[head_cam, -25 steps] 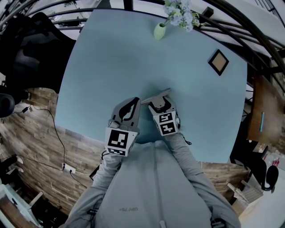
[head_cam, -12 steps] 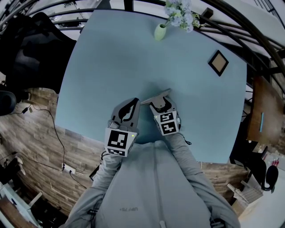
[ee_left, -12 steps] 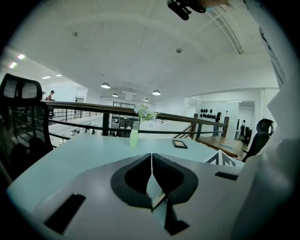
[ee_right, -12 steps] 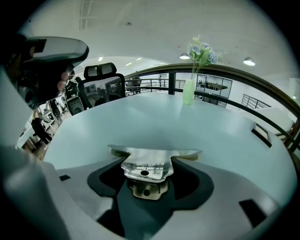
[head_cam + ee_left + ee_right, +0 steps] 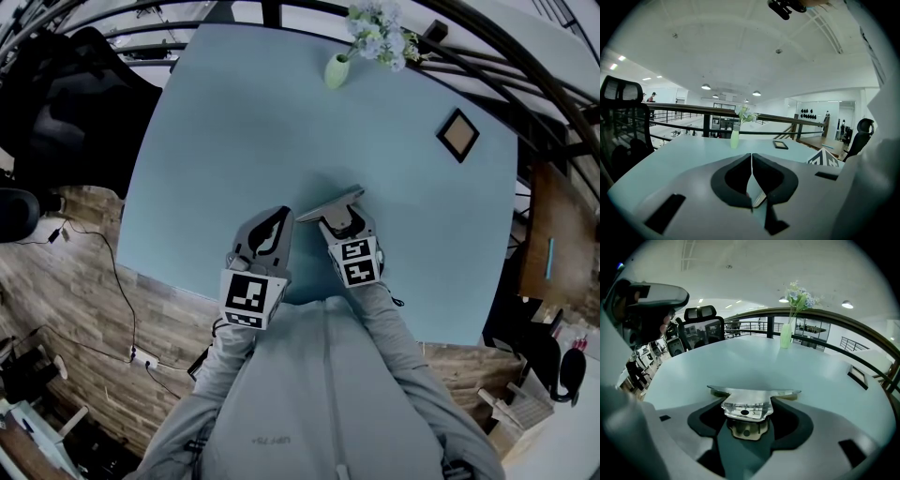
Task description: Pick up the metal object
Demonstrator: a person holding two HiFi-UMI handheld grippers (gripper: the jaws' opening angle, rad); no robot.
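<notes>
The metal object (image 5: 330,201) is a flat, shiny T-shaped plate with a small hole, near the middle of the light blue table (image 5: 234,122). In the right gripper view the plate's (image 5: 745,401) stem sits between the black pads, which press on both of its sides. My right gripper (image 5: 339,217) has just been closing and now stands shut on that stem, jaws wide. A dull reflection shows beneath the plate. My left gripper (image 5: 279,216) rests just left of it, and its jaws (image 5: 751,159) meet with nothing between them.
A pale green vase of flowers (image 5: 337,66) stands at the table's far edge. A small framed picture (image 5: 458,132) lies at the far right. A black office chair (image 5: 66,84) is beyond the table's left side, and a wooden surface (image 5: 553,244) is off to the right.
My right gripper has shifted slightly to the right, and the plate with it. The left gripper has kept still.
</notes>
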